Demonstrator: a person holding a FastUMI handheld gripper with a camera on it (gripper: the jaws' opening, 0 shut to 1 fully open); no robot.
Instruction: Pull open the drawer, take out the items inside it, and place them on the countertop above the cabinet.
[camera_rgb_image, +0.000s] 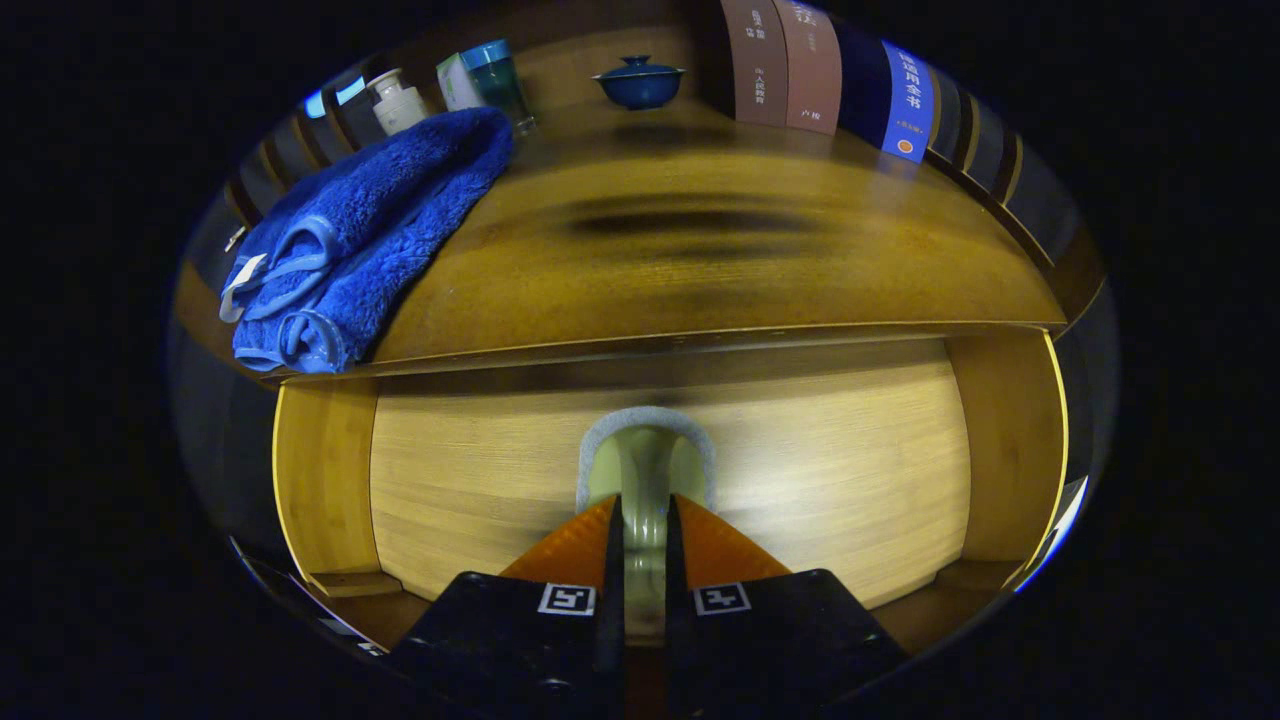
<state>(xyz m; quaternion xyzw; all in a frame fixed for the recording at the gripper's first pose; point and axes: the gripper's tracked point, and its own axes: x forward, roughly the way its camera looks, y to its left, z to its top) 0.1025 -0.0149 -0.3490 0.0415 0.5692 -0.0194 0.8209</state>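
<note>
- You had the gripper (645, 508) clamped on a pale green item (645, 462); each finger bore a square coded marker (567, 599).
- Well beyond the fingers, the blue book (908, 100) spine read "通用全书".

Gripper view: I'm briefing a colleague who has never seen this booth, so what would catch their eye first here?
The gripper comes first, its fingers closed on the pale green drawer handle against the light wooden drawer front. Next is the fluffy blue folded towel lying on the brown wooden countertop above the drawer. Beyond it, a dark blue lidded bowl sits at the back beside a row of upright books.
</note>
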